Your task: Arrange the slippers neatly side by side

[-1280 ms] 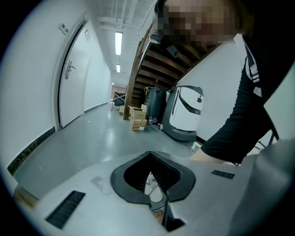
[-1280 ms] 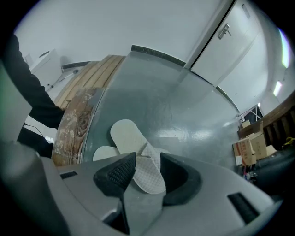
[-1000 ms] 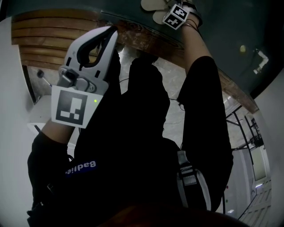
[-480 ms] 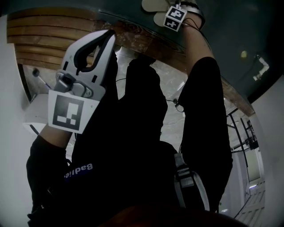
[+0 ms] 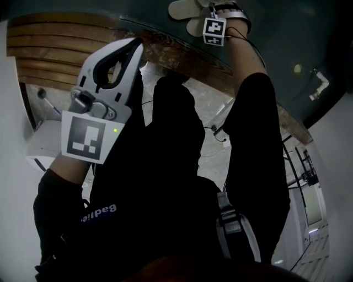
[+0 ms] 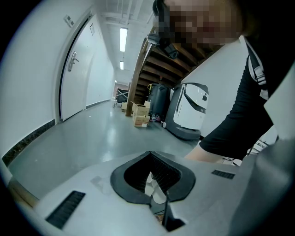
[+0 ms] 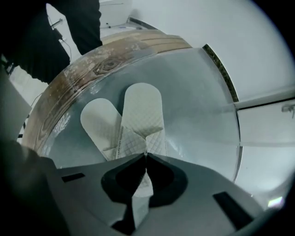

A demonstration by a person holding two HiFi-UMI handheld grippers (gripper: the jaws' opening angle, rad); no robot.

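Note:
Two white slippers lie on the grey floor, toes away from me and heels crossing: the left slipper (image 7: 99, 120) and the right slipper (image 7: 143, 103). My right gripper (image 7: 146, 154) points steeply down over them. Its jaws have just been closing and now pinch the quilted strap (image 7: 138, 133) of the right slipper. In the head view the slippers (image 5: 185, 8) show at the top edge beside the right gripper's marker cube (image 5: 214, 30). My left gripper (image 5: 137, 45) hangs in the air at the left, away from the slippers, tips together and holding nothing that I can make out.
A curved wooden step edge (image 7: 92, 64) borders the grey floor behind the slippers. The person's black-clad legs (image 5: 176, 143) fill the middle of the head view. Down the corridor stand a white machine (image 6: 191, 110), cardboard boxes (image 6: 138, 115) and a door (image 6: 78, 78).
The right gripper's marker cube has rolled and shifted slightly left over the slippers. The left gripper has dropped a little.

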